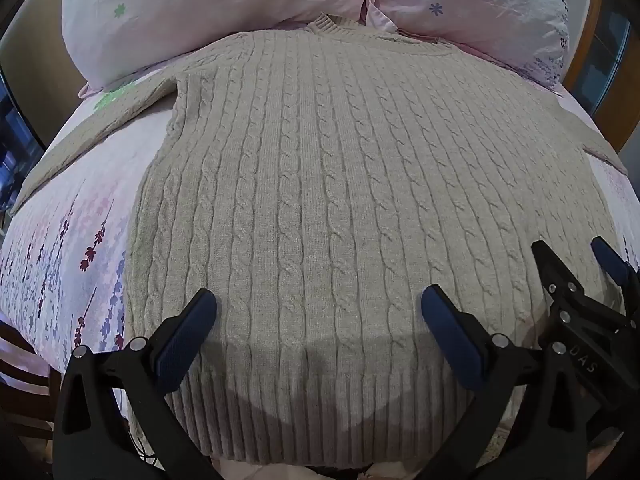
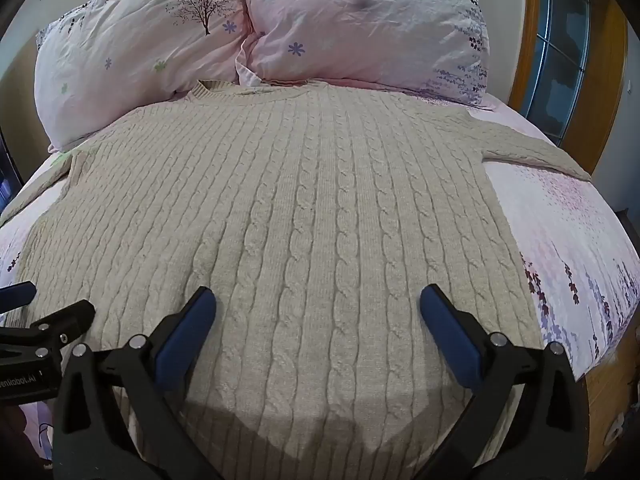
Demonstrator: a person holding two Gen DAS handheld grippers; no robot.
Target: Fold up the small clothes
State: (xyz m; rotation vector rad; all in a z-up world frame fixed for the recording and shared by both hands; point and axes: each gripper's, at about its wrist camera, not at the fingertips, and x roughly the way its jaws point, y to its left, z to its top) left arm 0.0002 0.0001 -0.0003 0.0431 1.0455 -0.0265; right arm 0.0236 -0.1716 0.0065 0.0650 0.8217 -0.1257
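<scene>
A: Where does the beige cable-knit sweater (image 1: 320,184) lie?

B: Flat on the floral bedsheet (image 2: 572,240), collar toward two pillows (image 2: 152,32).

A: And the claws?

B: Left gripper (image 1: 319,312) and right gripper (image 2: 318,308) hover above its hem, both spread wide, grasping nothing.

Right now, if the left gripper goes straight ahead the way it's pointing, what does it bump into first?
Most likely the beige sweater spread flat on the bed. The left gripper, open, points over its hem toward the collar. The pillows lie farther on, though depth is unclear.
</scene>
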